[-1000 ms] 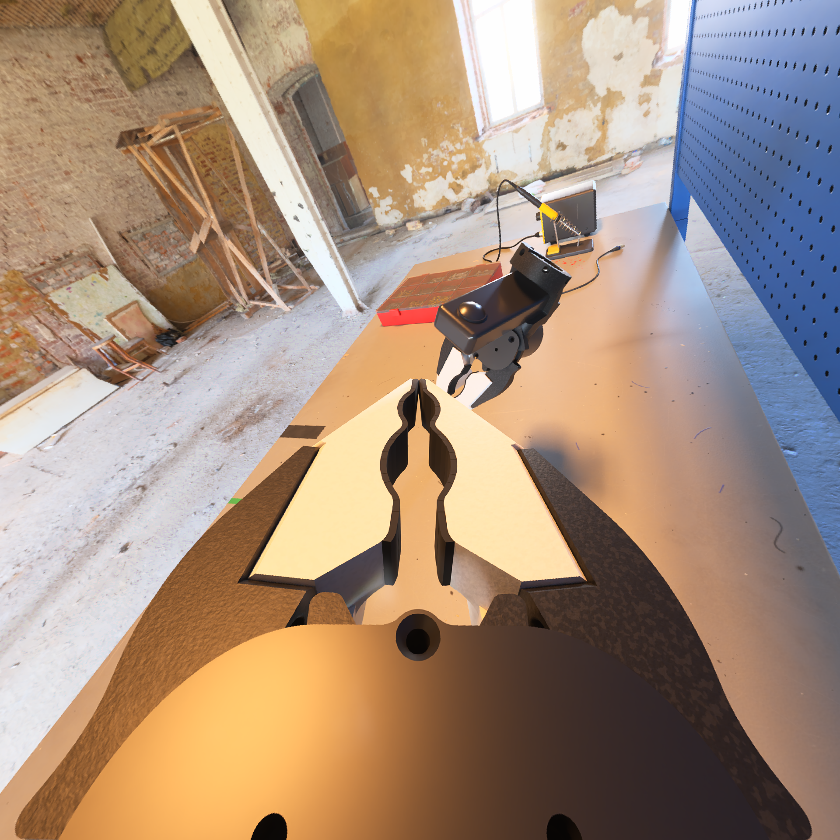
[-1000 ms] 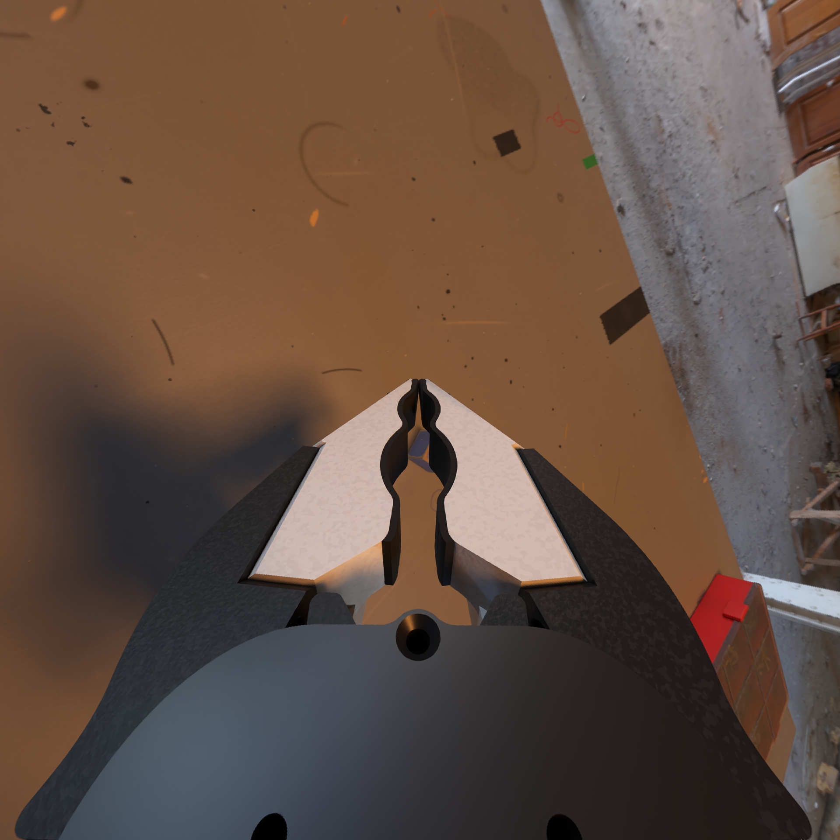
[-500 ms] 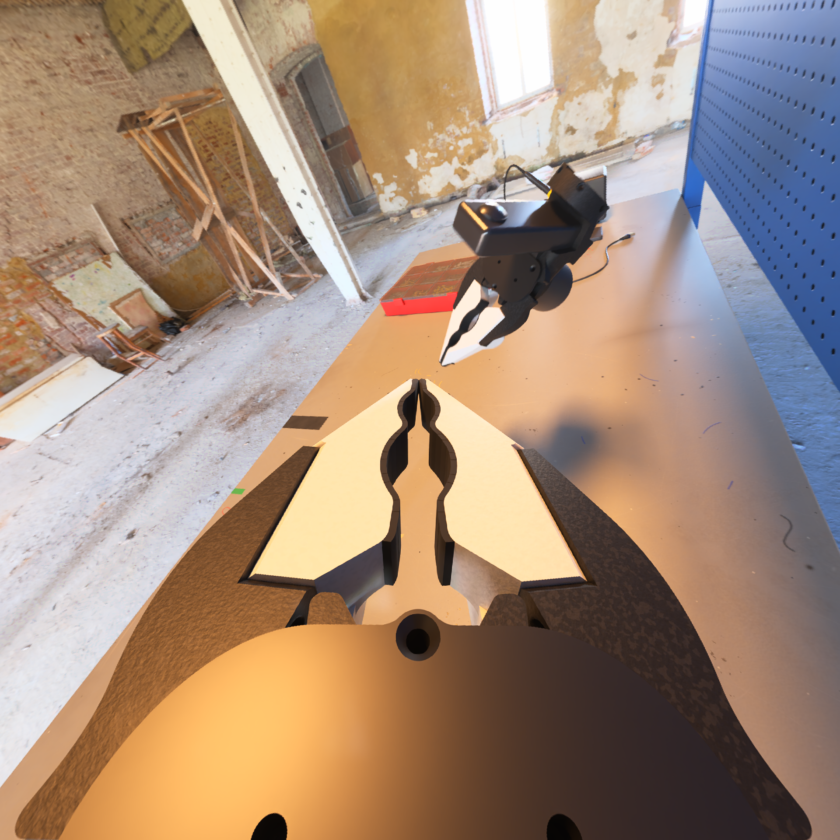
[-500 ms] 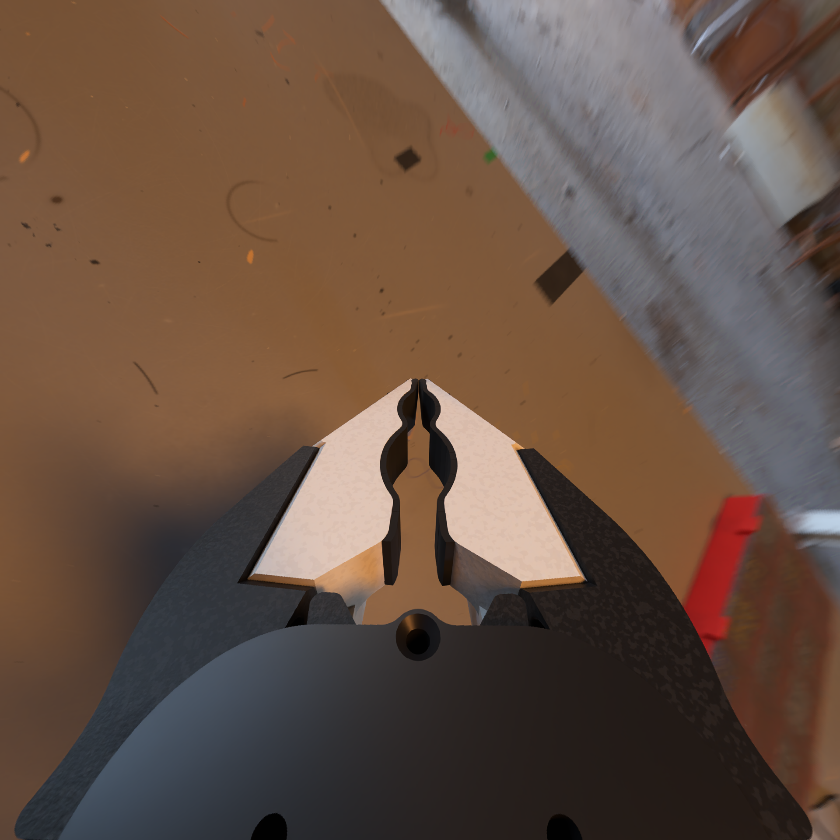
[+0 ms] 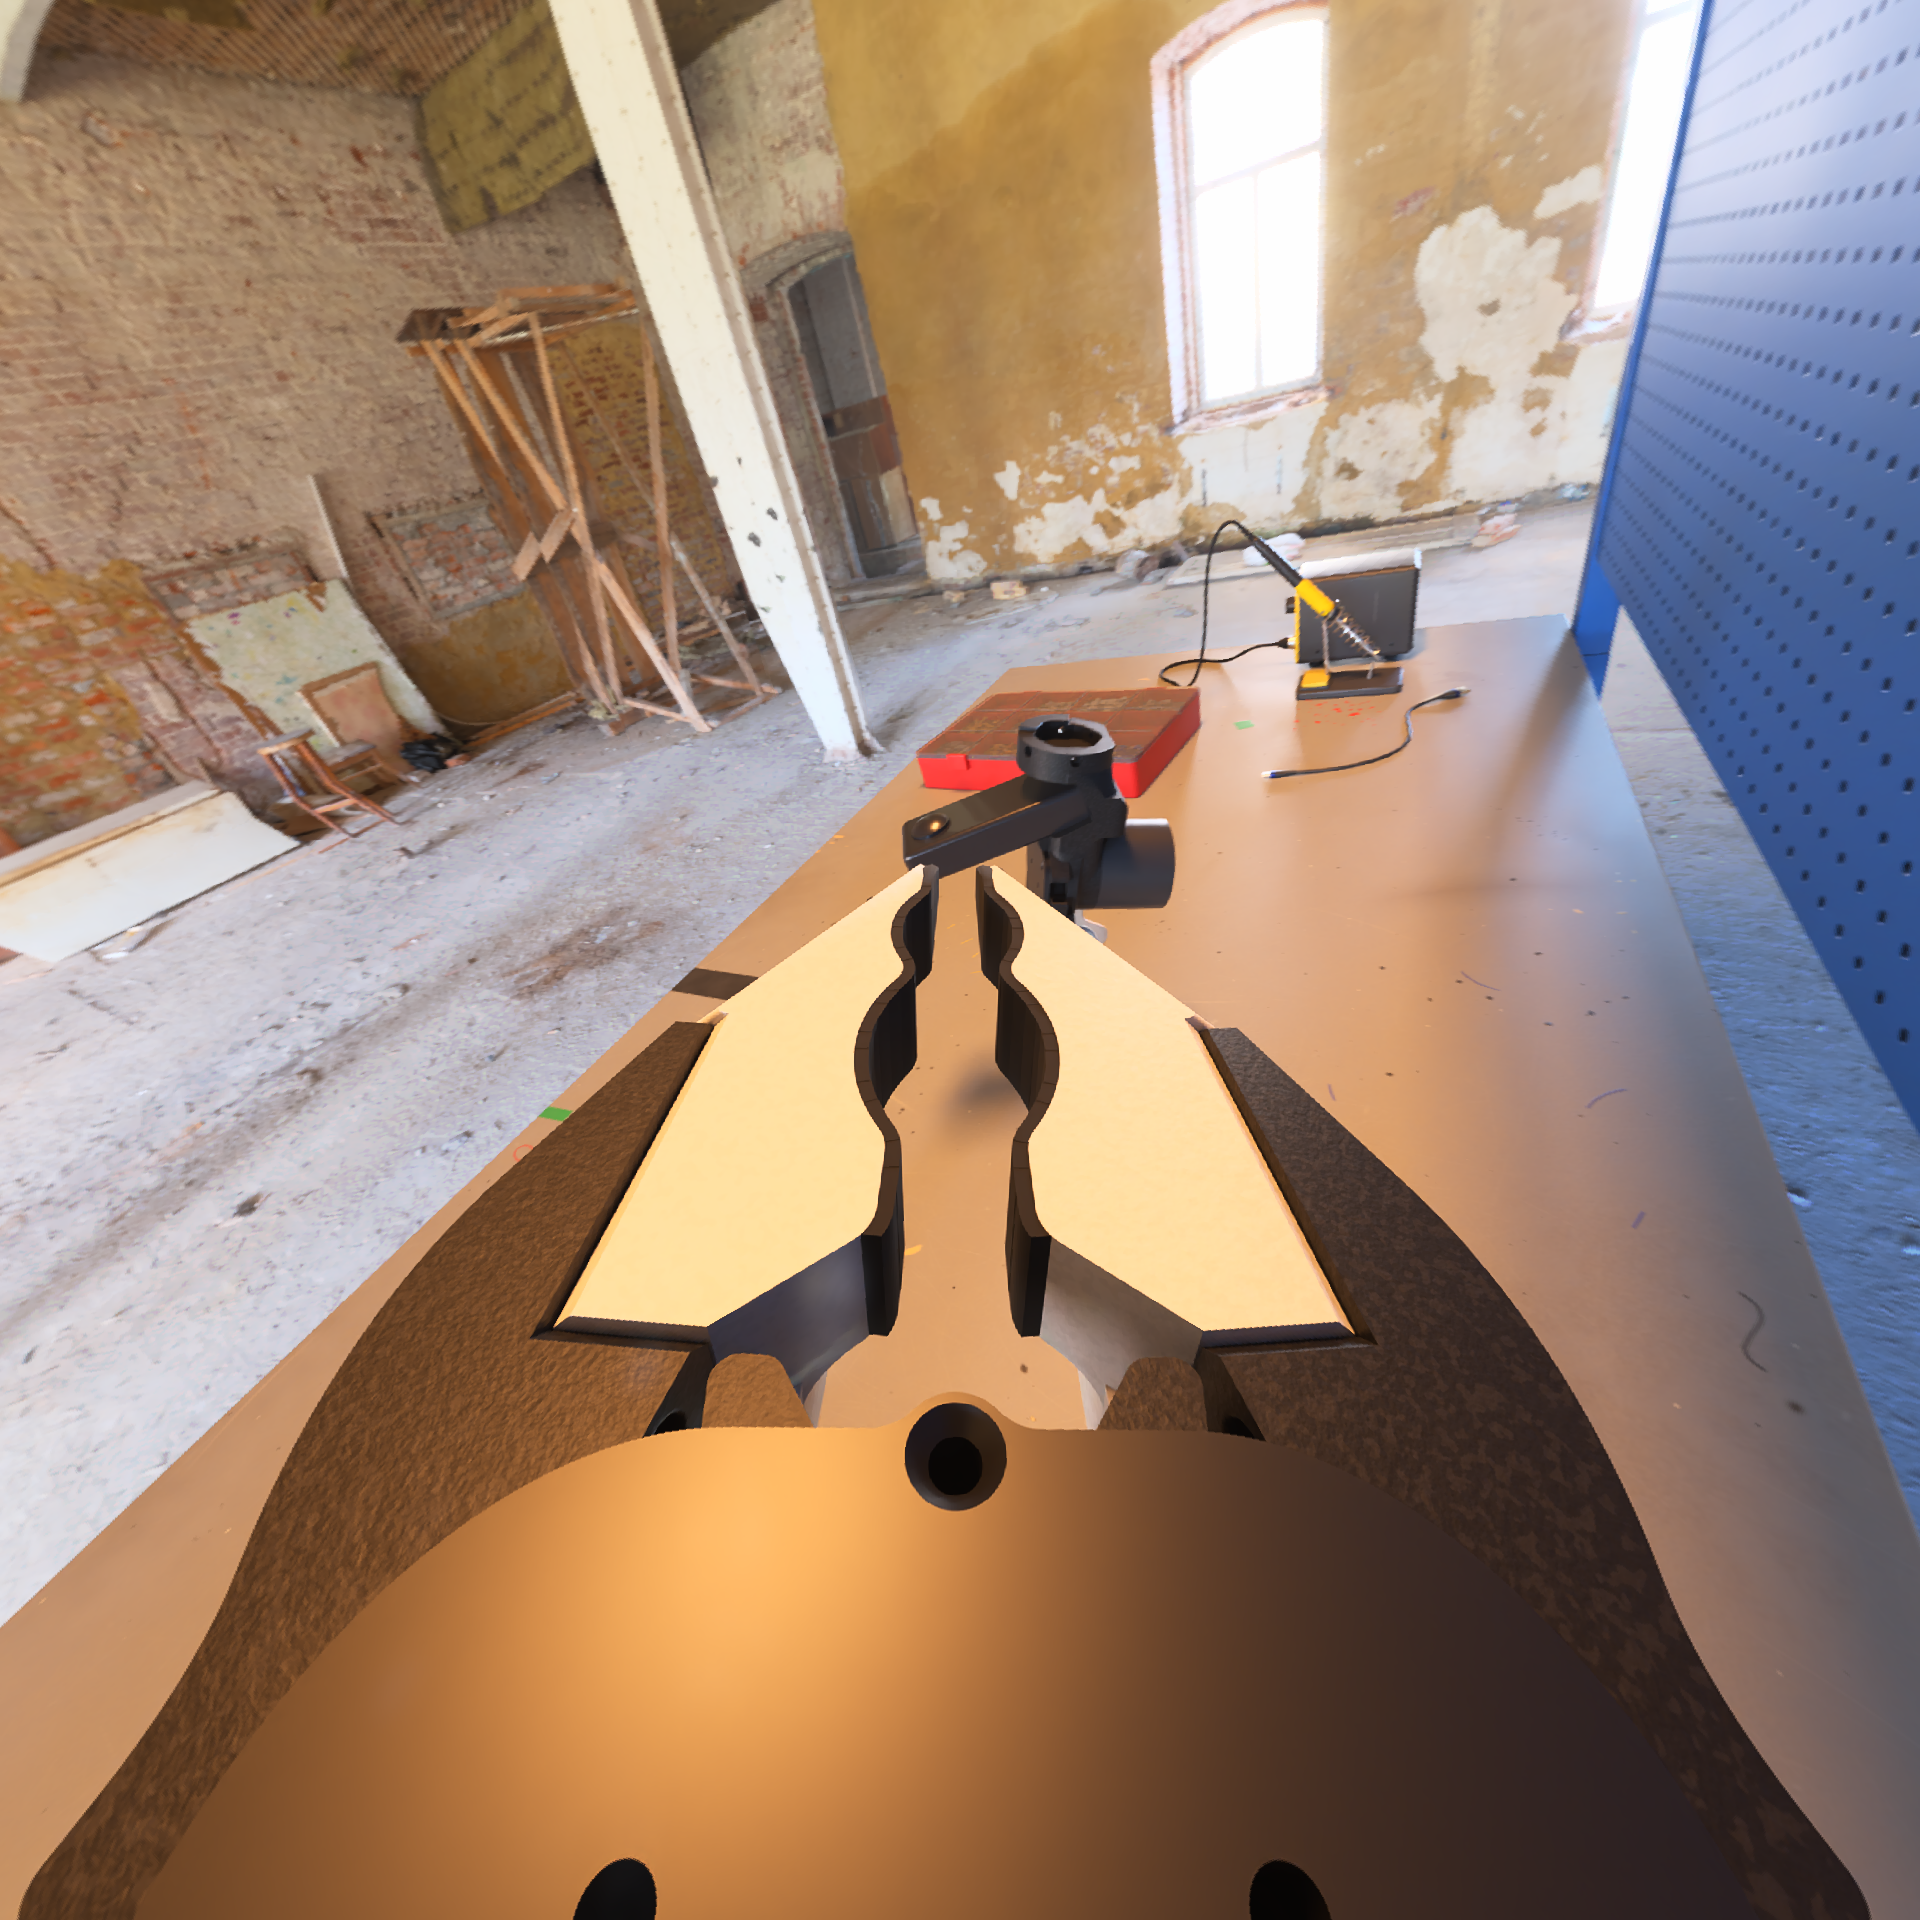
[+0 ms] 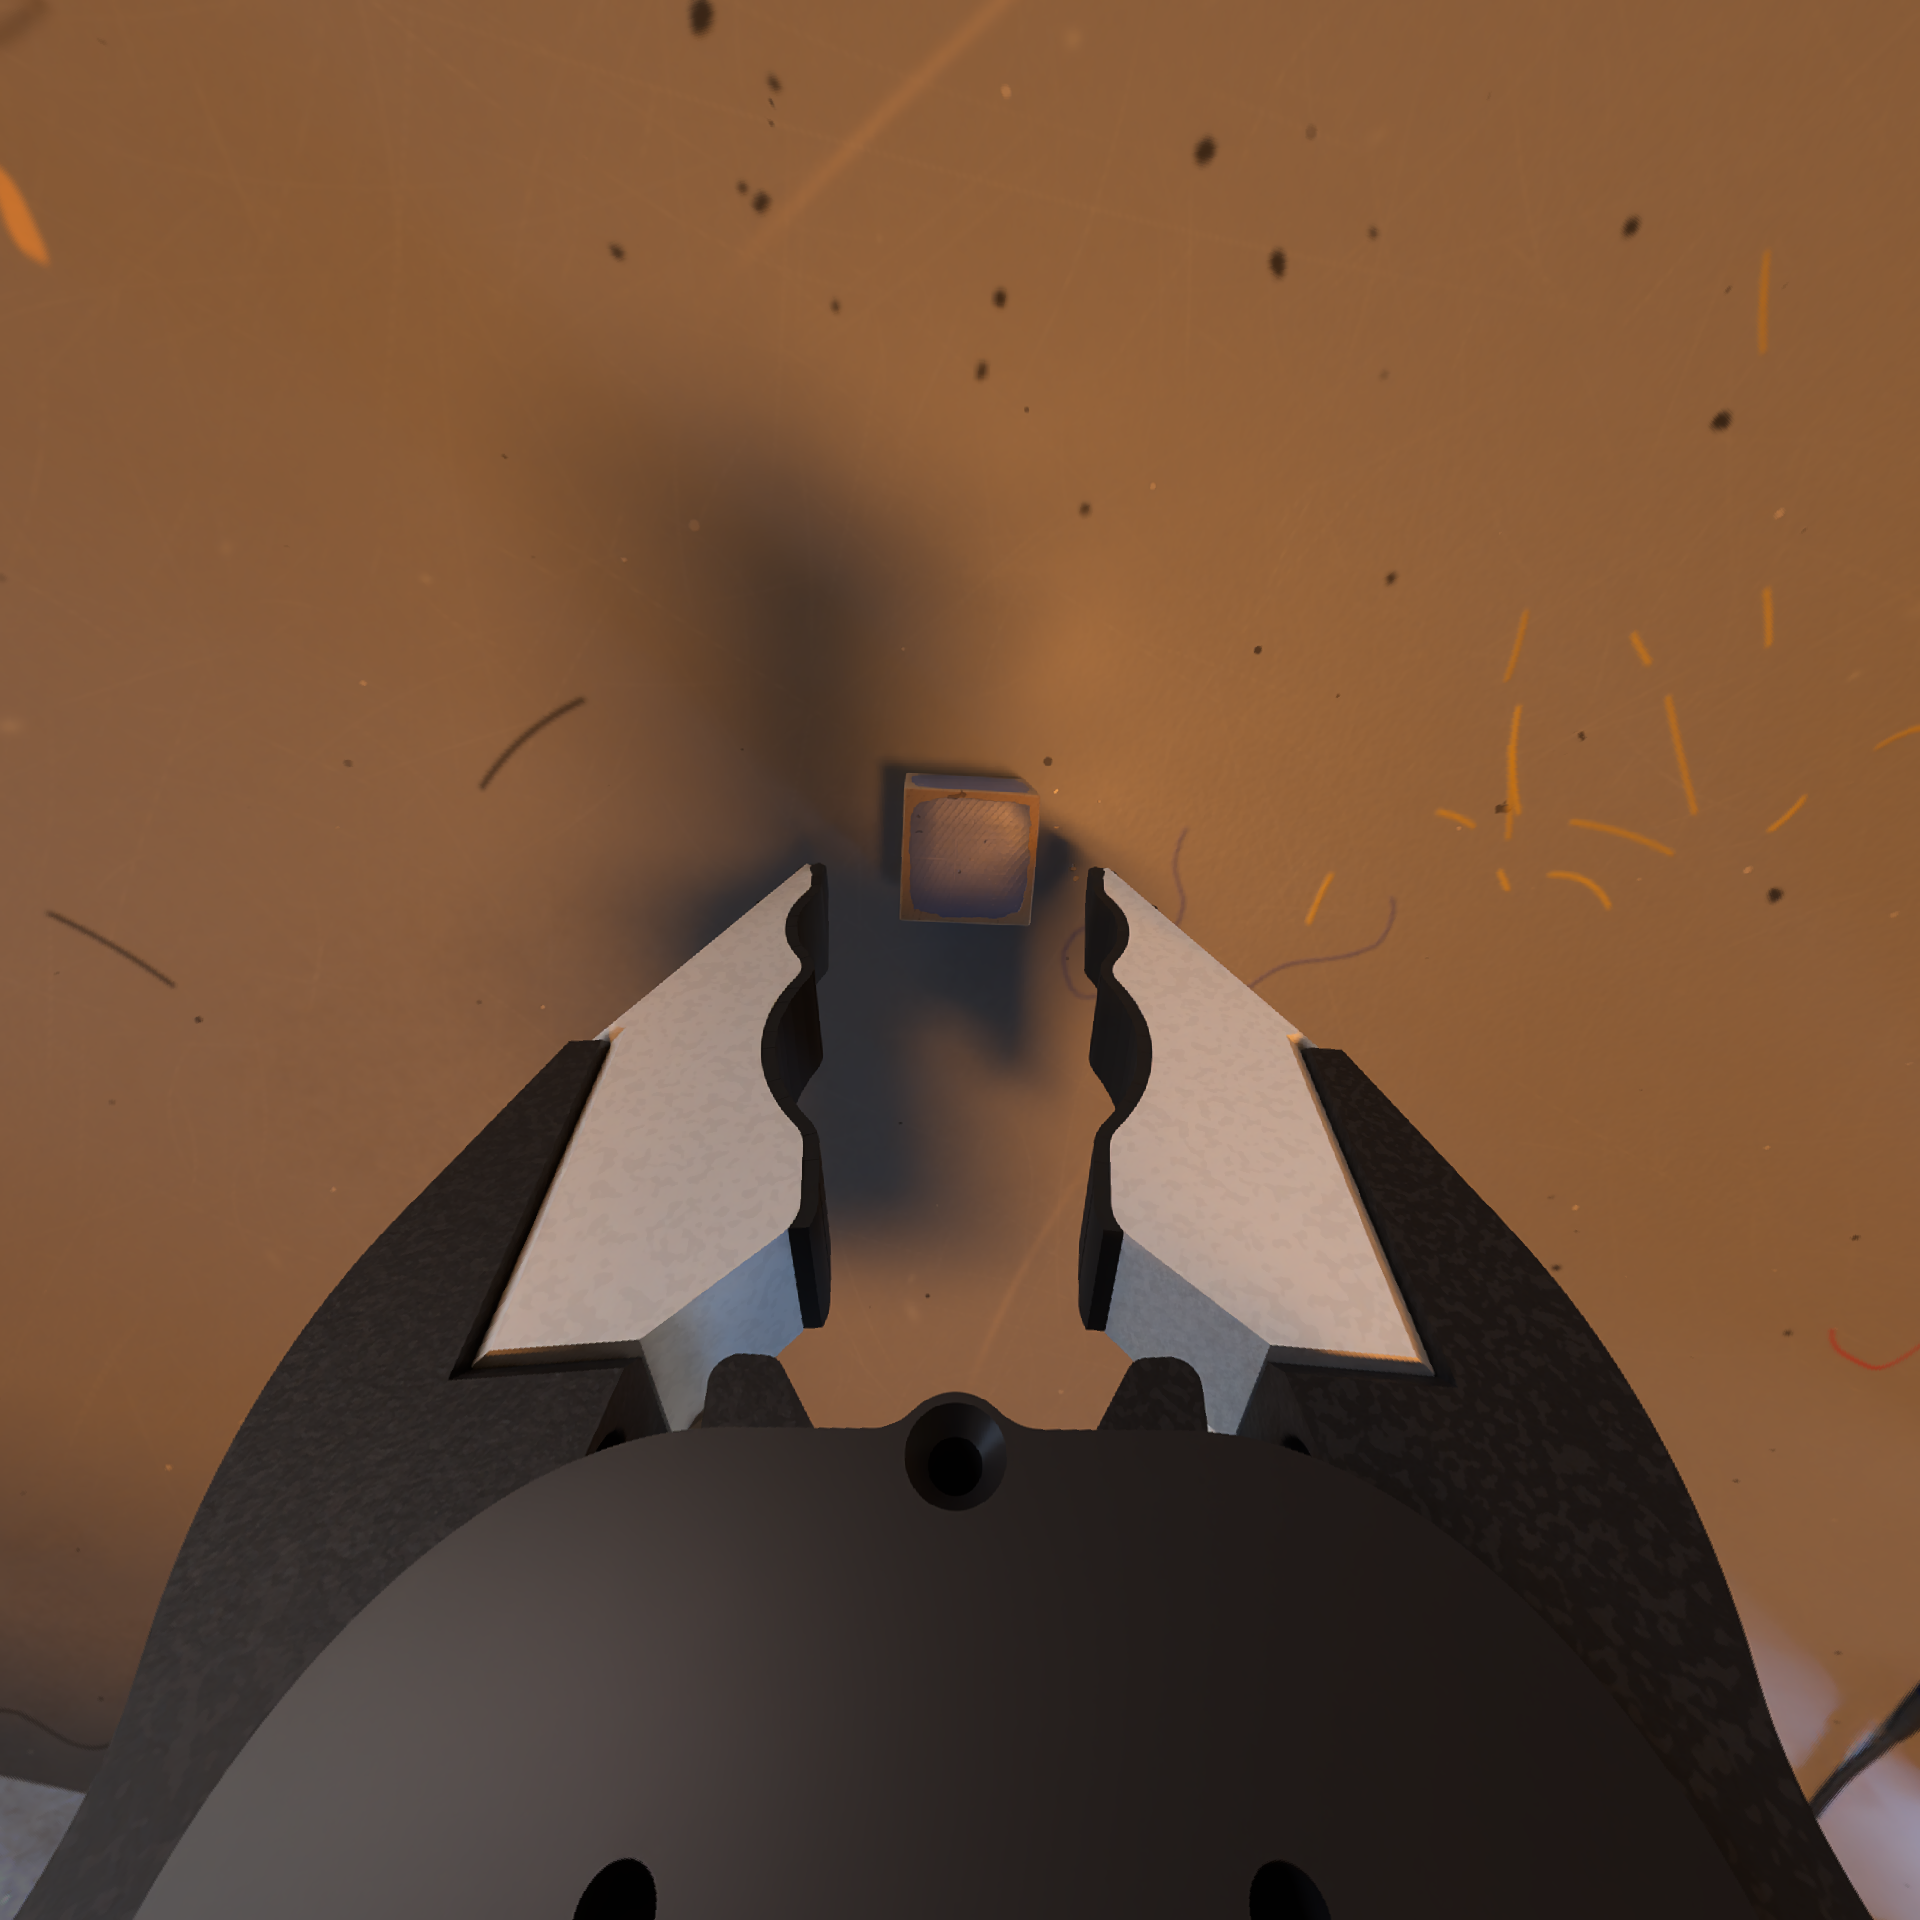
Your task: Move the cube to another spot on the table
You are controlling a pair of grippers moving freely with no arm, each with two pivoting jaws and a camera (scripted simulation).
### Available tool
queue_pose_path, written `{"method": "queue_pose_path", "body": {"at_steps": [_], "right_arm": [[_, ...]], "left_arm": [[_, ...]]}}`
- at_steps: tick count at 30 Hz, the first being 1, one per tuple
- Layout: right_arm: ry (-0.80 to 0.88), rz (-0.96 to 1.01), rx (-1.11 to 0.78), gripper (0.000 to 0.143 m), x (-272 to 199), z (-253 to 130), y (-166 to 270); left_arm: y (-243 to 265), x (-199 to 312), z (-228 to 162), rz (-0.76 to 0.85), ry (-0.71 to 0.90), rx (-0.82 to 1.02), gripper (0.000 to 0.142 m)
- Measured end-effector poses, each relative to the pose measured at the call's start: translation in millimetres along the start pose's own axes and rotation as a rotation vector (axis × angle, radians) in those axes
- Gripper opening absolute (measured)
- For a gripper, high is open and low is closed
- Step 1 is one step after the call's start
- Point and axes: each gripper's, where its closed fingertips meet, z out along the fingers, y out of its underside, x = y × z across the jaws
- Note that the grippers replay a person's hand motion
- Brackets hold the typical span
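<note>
The cube (image 6: 968,847) is small, with a bluish-grey face and tan edges. It rests on the brown table (image 6: 416,416), apart from both fingers. My right gripper (image 6: 953,876) points straight down over it, open and empty, and the cube shows in the gap just past the fingertips. In the left wrist view the right gripper (image 5: 1039,821) is a black body low over the table, right behind my left fingertips. My left gripper (image 5: 953,875) hovers over the table, its jaws a narrow gap apart and empty. The cube is hidden in that view.
A red flat case (image 5: 1060,732) lies at the table's far left edge. A soldering station (image 5: 1351,634) and a loose black cable (image 5: 1361,748) are at the far end. A blue pegboard (image 5: 1766,520) runs along the right side. The table's left edge (image 5: 623,1060) drops to the floor.
My right gripper went from shut to open after rising and coming back down low; the cube now lies free on the table. My left gripper's jaws parted slightly.
</note>
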Motion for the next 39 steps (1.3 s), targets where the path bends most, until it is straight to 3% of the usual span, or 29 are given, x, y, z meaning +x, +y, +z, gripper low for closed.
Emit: {"method": "queue_pose_path", "body": {"at_steps": [6, 9, 11, 13, 16, 19, 21, 23, 25, 30, 39], "right_arm": [[-0.01, 0.061, -0.011, 0.047, 4, 14, 6], [-0.063, 0.058, 0.014, 0.027, -1, 15, 4], [-0.107, 0.048, 0.032, 0.027, -9, 5, -1], [-0.111, 0.013, 0.107, 0.027, -14, -27, -16], [-0.075, -0.017, 0.297, 0.027, -6, -112, -39], [0.064, 0.043, 0.399, 0.027, 37, -188, -36], [0.15, 0.168, 0.368, 0.027, 82, -206, -13], [0.198, 0.321, 0.306, 0.027, 127, -194, 19], [0.201, 0.445, 0.204, 0.027, 159, -157, 57], [0.135, 0.601, 0.003, 0.027, 184, -58, 133], [0.141, 0.681, -0.017, 0.027, 198, -23, 161]], "left_arm": [[-2, 9, -7, 0.04, 0.03, -0.004, 0.006], [-2, 13, -7, 0.059, 0.041, -0.007, 0.005], [-3, 14, -7, 0.062, 0.044, -0.006, 0.004], [-2, 14, -8, 0.062, 0.043, -0.006, 0.002], [-1, 12, -6, 0.06, 0.039, -0.012, 0.001], [2, 14, -4, 0.062, 0.045, -0.03, 0.0], [4, 15, -3, 0.07, 0.049, -0.043, 0.0], [4, 17, -1, 0.072, 0.054, -0.047, 0.0], [4, 20, 1, 0.071, 0.062, -0.05, 0.0], [7, 26, 5, 0.088, 0.074, -0.073, 0.0], [11, 30, 10, 0.104, 0.085, -0.096, 0.0]]}}
